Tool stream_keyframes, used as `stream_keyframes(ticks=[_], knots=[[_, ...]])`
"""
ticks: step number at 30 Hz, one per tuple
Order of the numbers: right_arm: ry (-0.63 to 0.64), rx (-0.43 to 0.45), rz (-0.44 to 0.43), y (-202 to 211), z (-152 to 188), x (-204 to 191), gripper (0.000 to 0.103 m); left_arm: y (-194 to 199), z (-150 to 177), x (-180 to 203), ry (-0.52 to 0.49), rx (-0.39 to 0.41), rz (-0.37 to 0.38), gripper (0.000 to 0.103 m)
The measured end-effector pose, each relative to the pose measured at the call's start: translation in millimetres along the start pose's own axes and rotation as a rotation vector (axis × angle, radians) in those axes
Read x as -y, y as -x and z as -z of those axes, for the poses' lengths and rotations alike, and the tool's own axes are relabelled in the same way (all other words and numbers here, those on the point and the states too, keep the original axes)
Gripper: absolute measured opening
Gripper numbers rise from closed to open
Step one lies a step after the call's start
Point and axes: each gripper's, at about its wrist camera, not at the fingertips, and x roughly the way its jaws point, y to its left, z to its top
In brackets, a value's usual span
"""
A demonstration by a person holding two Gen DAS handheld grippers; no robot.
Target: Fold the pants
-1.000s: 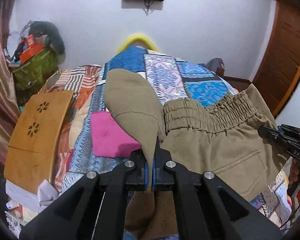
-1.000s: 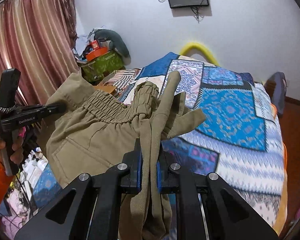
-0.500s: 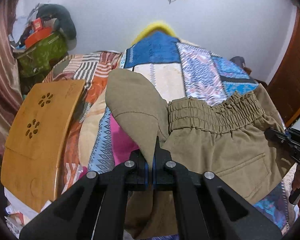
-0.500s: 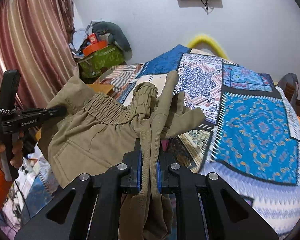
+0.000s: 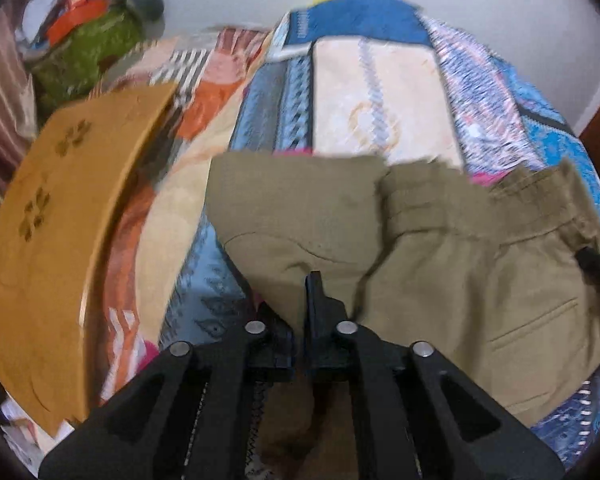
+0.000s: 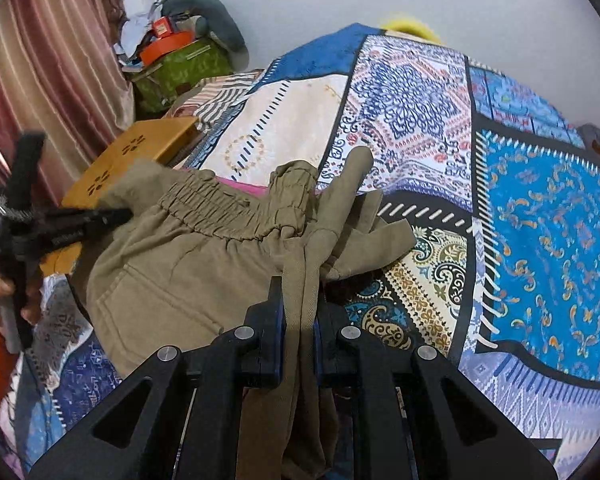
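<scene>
I have the pants (image 6: 188, 264) pinched at both ends of the waistband, stretched just above the near end of the bed (image 6: 540, 216). My left gripper (image 5: 305, 292) has its jaws squeezed tight on a fold of khaki cloth near one waist corner; that view is blurred. My right gripper (image 6: 300, 300) clamps a thick bunch of fabric at the other corner, jaws held apart only by the cloth between them. The elastic waistband sags between the two grips, and a back pocket faces me. Left of the bed a wooden board (image 5: 56, 248) leans at its edge, and a green bag (image 6: 180, 72) sits against the wall beyond its far corner.
</scene>
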Motion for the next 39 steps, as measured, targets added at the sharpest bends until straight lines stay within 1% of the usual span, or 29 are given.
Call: stream_keyframes(ticks=[1, 3, 5, 6, 8, 9, 11, 13, 16, 21, 25, 27, 29, 31, 33, 35, 39], knots=[[0.007, -0.012, 0.012, -0.6, 0.6, -0.5, 0.012, -2.2, 2.8, -1.6, 0.007, -0.008, -0.001, 0.015], [0.033, -0.03, 0.043, -2.7, 2.0, -3.9, 0.015, -6.1, 7.9, -6.4, 0.023, -0.015, -0.008, 0.018], [0.053, -0.039, 0.073, -0.5, 4.7, -6.3, 0.019, -2.0, 11.3, -10.3, 0.035, -0.005, 0.006, 0.018], [0.058, -0.04, 0.086, -0.3, 4.9, -5.6, 0.019, 1.6, 13.0, -11.8, 0.038, -0.001, -0.001, 0.02], [0.066, -0.042, 0.107, 3.4, 6.2, -4.9, 0.029, 6.6, 16.1, -14.7, 0.034, -0.002, -0.006, 0.02], [0.068, -0.043, 0.128, 6.3, 7.5, -4.1, 0.032, 10.1, 17.6, -15.5, 0.029, -0.002, -0.012, 0.02], [0.07, -0.036, 0.153, 13.8, 10.5, -3.3, 0.041, 20.6, 19.9, -16.8, 0.024, -0.005, -0.032, 0.02], [0.059, -0.035, 0.165, 19.7, 10.9, -1.3, 0.042, 32.1, 22.7, -16.7, 0.023, -0.006, -0.054, 0.021], [0.03, -0.032, 0.16, 37.7, 13.4, -1.5, 0.042, 54.9, 30.8, -12.9, 0.024, 0.012, -0.072, 0.021], [0.053, 0.022, 0.17, 78.8, 17.5, -16.7, 0.042, 106.9, 46.6, 12.8, -0.031, 0.054, -0.083, 0.021], [0.075, 0.086, 0.154, 125.9, 22.5, -34.1, 0.042, 167.0, 58.3, 39.2, -0.065, 0.137, -0.062, 0.021], [0.1, 0.136, 0.152, 155.8, 25.0, -46.9, 0.042, 200.8, 63.0, 53.2, -0.081, 0.176, -0.035, 0.021], [0.126, 0.176, 0.148, 182.7, 25.9, -59.0, 0.042, 239.2, 69.5, 67.7, -0.094, 0.234, -0.022, 0.021], [0.144, 0.237, 0.136, 216.7, 28.3, -71.9, 0.042, 277.4, 77.6, 82.7, -0.106, 0.296, -0.01, 0.021], [0.151, 0.3, 0.099, 248.9, 32.4, -83.1, 0.042, 321.8, 90.6, 96.8, -0.118, 0.372, 0.023, 0.021], [0.162, 0.361, 0.071, 280.9, 40.0, -94.2, 0.042, 357.6, 102.6, 105.6, -0.12, 0.44, 0.043, 0.021], [0.171, 0.486, 0.03, 332.2, 64.9, -113.5, 0.042, 419.1, 140.0, 120.8, -0.117, 0.565, 0.064, 0.021]])
